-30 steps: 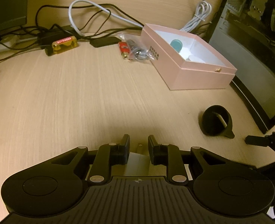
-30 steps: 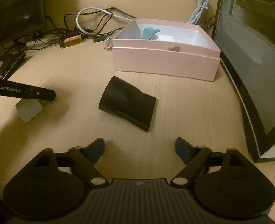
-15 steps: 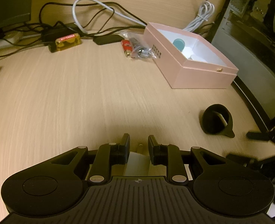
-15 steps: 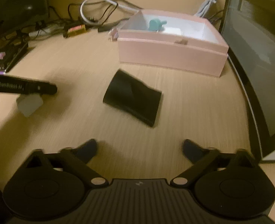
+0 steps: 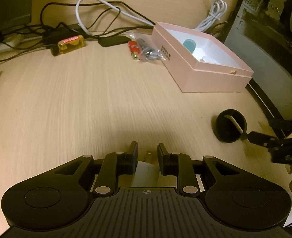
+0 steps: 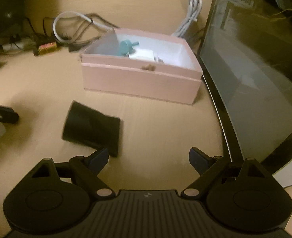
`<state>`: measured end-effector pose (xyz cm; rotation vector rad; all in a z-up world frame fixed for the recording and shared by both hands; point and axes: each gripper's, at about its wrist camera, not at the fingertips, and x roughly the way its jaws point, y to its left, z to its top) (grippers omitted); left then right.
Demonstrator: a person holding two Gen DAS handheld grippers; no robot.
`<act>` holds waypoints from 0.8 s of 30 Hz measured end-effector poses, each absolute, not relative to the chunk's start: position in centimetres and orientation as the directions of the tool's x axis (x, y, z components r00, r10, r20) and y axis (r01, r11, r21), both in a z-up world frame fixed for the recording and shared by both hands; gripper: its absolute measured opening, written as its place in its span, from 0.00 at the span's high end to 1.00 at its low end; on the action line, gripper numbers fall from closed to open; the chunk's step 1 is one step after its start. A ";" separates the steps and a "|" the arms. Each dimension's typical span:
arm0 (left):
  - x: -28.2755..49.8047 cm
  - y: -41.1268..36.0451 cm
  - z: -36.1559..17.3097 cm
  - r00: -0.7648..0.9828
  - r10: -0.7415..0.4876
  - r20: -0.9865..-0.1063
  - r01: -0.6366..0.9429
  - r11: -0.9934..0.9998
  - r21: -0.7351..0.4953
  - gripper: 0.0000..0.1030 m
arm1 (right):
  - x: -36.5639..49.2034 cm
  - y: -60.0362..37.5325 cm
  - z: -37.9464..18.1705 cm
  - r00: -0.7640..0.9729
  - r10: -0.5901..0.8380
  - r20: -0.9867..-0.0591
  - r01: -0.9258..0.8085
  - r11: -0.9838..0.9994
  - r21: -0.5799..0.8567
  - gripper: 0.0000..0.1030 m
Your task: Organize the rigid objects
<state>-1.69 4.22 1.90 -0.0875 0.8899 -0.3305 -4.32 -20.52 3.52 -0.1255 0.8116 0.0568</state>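
We have some things in the pink box (image 6: 142, 83) already, our left gripper (image 5: 147, 154) pinches what looks like a small white block (image 5: 146, 173), and our right gripper (image 6: 148, 157) is wide and empty by the black nozzle (image 6: 91, 128).

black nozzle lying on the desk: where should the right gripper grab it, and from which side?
Probably the flattened narrow end. The black nozzle lies on its side on the desk, round mouth pointing away and left, flat end nearest the right gripper, whose jaws are open and empty. Come from above, shifting left, with one finger on each broad face of the flat end. The round mouth looks wider and likelier to slip.
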 end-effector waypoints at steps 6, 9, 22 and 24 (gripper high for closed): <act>-1.7 4.2 1.9 0.583 -0.314 -0.749 0.253 0.947 -0.201 0.76 | -3.9 -18.9 4.9 0.718 0.150 -0.680 -0.198 0.980 0.007 0.13; -1.6 4.1 1.9 0.582 -0.313 -0.750 0.252 0.947 -0.199 0.76 | -3.0 -17.4 4.6 0.732 0.145 -0.665 -0.241 0.969 -0.055 0.13; -1.6 4.0 2.0 0.584 -0.313 -0.749 0.246 0.947 -0.204 0.76 | -2.9 -15.5 4.0 0.611 0.311 -0.728 -0.319 0.938 0.134 0.13; -1.7 4.1 2.0 0.584 -0.314 -0.748 0.246 0.947 -0.206 0.76 | -3.2 -15.0 4.4 0.604 0.352 -0.715 -0.362 0.920 0.148 0.13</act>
